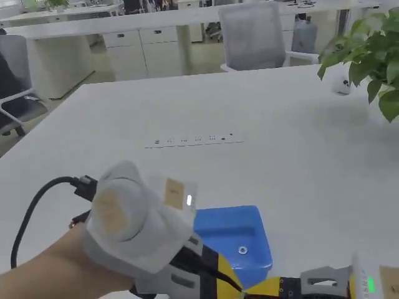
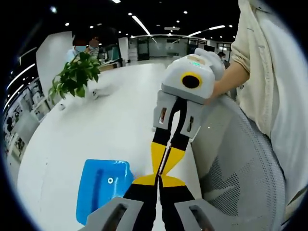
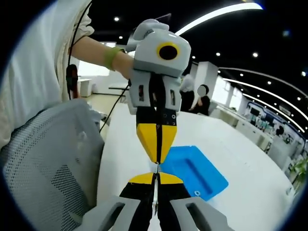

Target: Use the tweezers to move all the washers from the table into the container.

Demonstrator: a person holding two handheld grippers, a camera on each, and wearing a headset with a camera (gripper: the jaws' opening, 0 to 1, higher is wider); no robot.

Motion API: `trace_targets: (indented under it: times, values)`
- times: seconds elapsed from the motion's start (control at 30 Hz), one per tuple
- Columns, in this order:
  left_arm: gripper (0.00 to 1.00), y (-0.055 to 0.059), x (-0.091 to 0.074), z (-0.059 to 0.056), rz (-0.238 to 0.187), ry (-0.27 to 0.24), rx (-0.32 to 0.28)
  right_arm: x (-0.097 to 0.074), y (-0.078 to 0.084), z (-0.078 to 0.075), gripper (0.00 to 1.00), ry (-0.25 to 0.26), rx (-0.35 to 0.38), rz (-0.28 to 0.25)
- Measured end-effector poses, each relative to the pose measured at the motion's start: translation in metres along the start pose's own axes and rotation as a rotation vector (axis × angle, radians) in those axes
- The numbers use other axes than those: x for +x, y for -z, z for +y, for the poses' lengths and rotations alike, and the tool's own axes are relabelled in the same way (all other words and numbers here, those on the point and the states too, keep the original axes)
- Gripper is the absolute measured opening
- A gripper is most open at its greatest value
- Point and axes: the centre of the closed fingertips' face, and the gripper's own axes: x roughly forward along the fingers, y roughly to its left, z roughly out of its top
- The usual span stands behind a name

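The right gripper (image 3: 155, 179) is clamped on a thin metal sliver, apparently the tweezers (image 3: 154, 199). It meets the left gripper (image 3: 157, 158), jaws likewise pressed together, tip to tip just off the near edge of the blue container (image 1: 227, 223). One washer (image 1: 242, 250) lies inside the container. The left gripper's body covers the container's near-left corner. Beyond the container are a flush socket strip (image 1: 194, 139) and, farther right, a potted plant (image 1: 368, 56). A mesh chair back (image 2: 240, 178) stands on the container's near side.
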Motion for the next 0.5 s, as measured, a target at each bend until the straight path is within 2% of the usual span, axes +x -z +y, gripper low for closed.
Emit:
trace_targets:
  times: [0.23, 0.3, 0.37, 0.4, 0.5]
  values:
    - [0.00, -0.003, 0.002, -0.001, 0.033, 0.016, 0.013, -0.001, 0.001, -0.002, 0.00, -0.012, 0.140, -0.035]
    - [0.00, -0.004, 0.002, -0.001, 0.030, 0.021, 0.011, 0.001, 0.006, -0.002, 0.00, -0.014, 0.155, -0.007]
    - [0.00, -0.005, 0.003, -0.002, 0.033, 0.026, 0.007, 0.003, 0.018, -0.001, 0.07, -0.012, 0.181, 0.045]
    - [0.00, -0.005, 0.003, -0.002, 0.036, 0.029, 0.014, 0.005, 0.019, -0.002, 0.09, -0.012, 0.170, 0.044]
    - [0.00, -0.007, 0.004, -0.001, 0.043, 0.031, 0.027, 0.008, 0.026, -0.001, 0.05, -0.023, 0.165, 0.076]
